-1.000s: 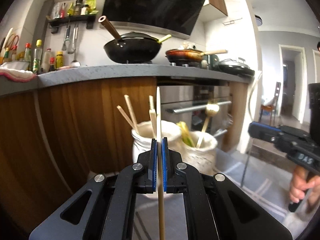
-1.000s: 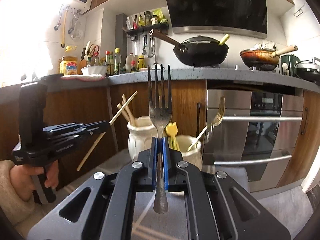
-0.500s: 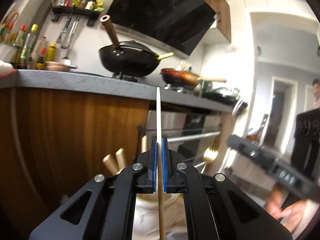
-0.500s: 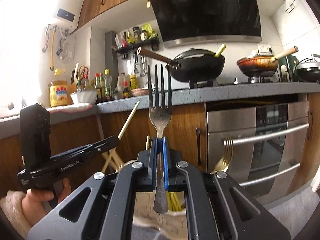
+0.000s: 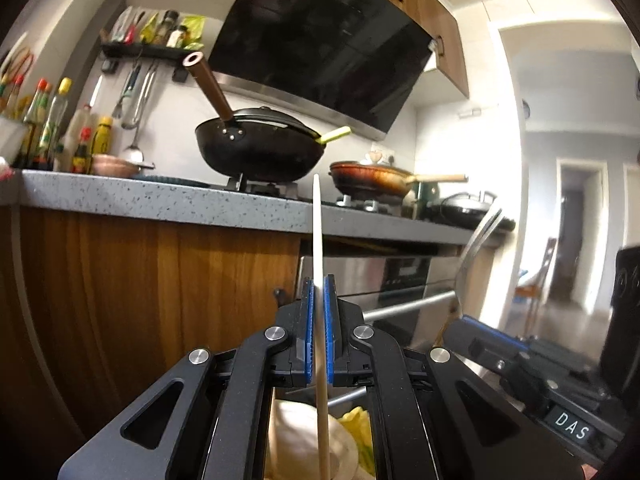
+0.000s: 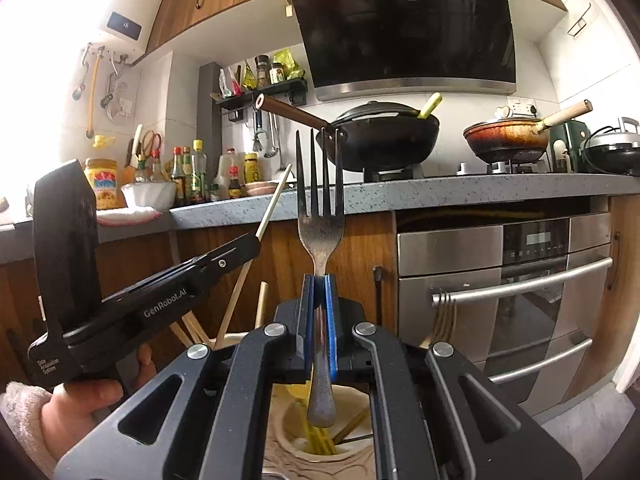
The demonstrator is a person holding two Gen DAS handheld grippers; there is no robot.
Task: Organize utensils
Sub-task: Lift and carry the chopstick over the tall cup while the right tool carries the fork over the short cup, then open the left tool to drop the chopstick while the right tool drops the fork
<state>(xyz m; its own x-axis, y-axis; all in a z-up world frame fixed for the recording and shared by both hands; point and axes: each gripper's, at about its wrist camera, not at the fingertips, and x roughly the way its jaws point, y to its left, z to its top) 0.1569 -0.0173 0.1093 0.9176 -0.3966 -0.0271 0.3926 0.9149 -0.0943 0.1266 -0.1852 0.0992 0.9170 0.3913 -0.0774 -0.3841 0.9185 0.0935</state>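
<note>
We're in a kitchen: a grey speckled stone desk (image 6: 440, 192) runs along wood-fronted cabinets, and on its hob sits a black wok with a long brown handle (image 6: 384, 140), beside it a rust-coloured frying pan with a pale wooden handle (image 6: 508, 140). A slanted black extractor hood (image 6: 404, 24) hangs above, a row of sauce bottles (image 6: 200, 176) lines the desk's left end, and a stainless steel oven (image 6: 500, 280) is built in under the hob.

The left tongs (image 5: 319, 312) are clamped tight on a pale wooden chopstick (image 5: 318, 240), which stands upright between the blue pads, its tip rising in front of the desk edge. In the right wrist view the same chopstick slants up from the black left tool, gripped by a hand (image 6: 76, 404) with a pale fuzzy cuff.

The right tongs (image 6: 320, 308) are closed hard on a worn grey metal fork (image 6: 320, 220), tines up, handle end hanging just above a cream ceramic utensil jar (image 6: 288, 432) holding yellow sticks.

Hard to read: both jars are largely hidden behind the tongs' frames. More wooden chopsticks (image 6: 260, 308) poke up behind the left tool, their container mostly blocked. A gold fork (image 6: 444, 316) at the right frame edge is blurred and cut off.
</note>
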